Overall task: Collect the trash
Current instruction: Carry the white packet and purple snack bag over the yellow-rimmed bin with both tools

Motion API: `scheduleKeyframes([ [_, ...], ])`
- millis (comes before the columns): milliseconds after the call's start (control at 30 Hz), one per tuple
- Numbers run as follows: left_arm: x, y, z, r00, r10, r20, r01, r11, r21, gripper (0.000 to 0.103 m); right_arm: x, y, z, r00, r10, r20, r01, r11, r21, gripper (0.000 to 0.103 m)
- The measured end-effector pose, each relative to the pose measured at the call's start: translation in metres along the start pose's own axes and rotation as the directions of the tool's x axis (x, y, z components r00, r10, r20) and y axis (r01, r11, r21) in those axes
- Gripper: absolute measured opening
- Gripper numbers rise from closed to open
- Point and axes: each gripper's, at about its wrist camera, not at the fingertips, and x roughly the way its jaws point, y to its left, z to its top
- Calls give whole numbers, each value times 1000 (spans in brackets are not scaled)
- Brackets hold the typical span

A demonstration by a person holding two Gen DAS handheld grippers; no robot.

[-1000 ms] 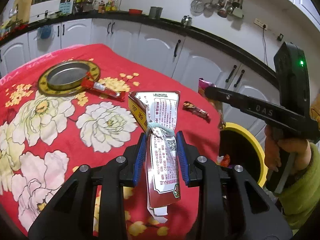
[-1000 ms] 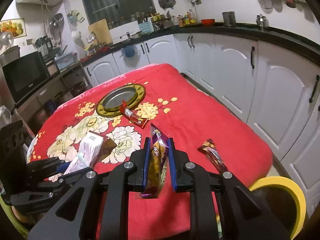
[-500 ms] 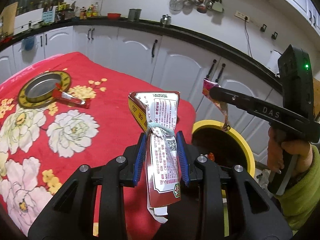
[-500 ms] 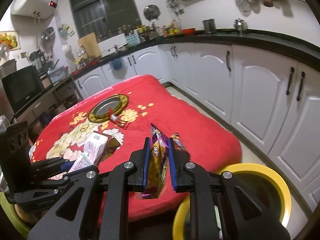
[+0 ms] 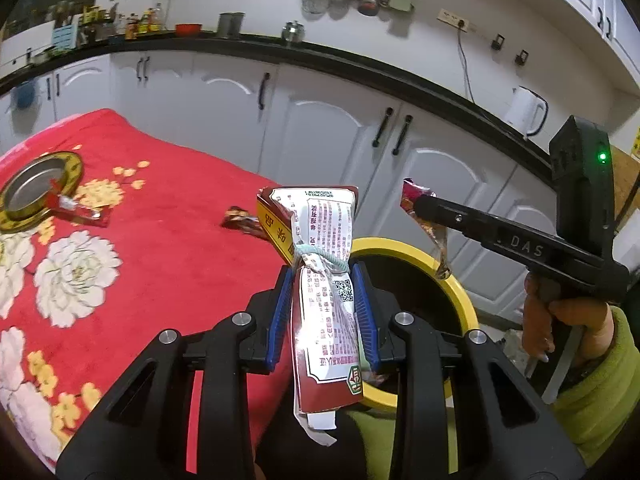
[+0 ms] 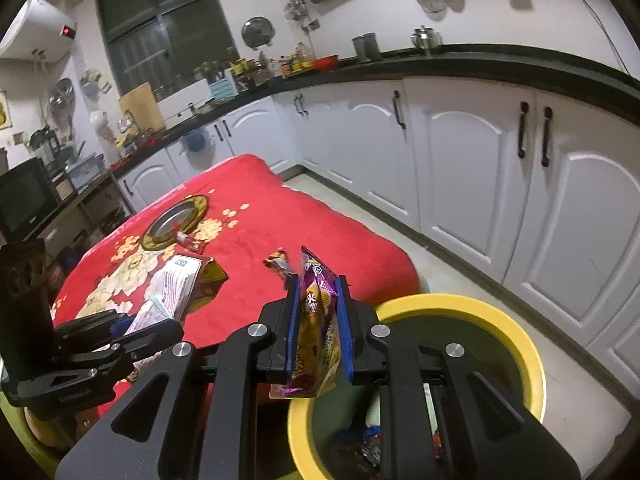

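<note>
My left gripper [image 5: 323, 276] is shut on a red and white packet [image 5: 326, 320] tied with a pale cord, held at the table's edge beside the yellow-rimmed bin [image 5: 460, 300]. My right gripper [image 6: 318, 286] is shut on a purple snack wrapper [image 6: 316, 328] and holds it over the near rim of the bin [image 6: 520, 344], which has several wrappers inside. In the left wrist view the right gripper [image 5: 418, 200] hangs its wrapper [image 5: 436, 240] above the bin. A brown candy wrapper [image 5: 240, 220] and a red wrapper [image 5: 80, 212] lie on the red floral tablecloth [image 5: 160, 248].
A round metal tray [image 5: 32, 190] with a gold rim sits at the far end of the table. White cabinets [image 6: 480, 168] with black handles run close behind the bin. The left gripper shows in the right wrist view [image 6: 160, 320].
Both grippers have moved right, off the table toward the bin, each still holding its trash. The bin now lies under the right gripper and beside the left.
</note>
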Motion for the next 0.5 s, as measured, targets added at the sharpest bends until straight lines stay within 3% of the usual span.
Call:
scheduleKeyframes([
  [500, 35, -36, -7, 996, -58, -69, 61, 997, 45, 24, -15, -46, -23, 998, -64, -16, 65, 995, 81, 18],
])
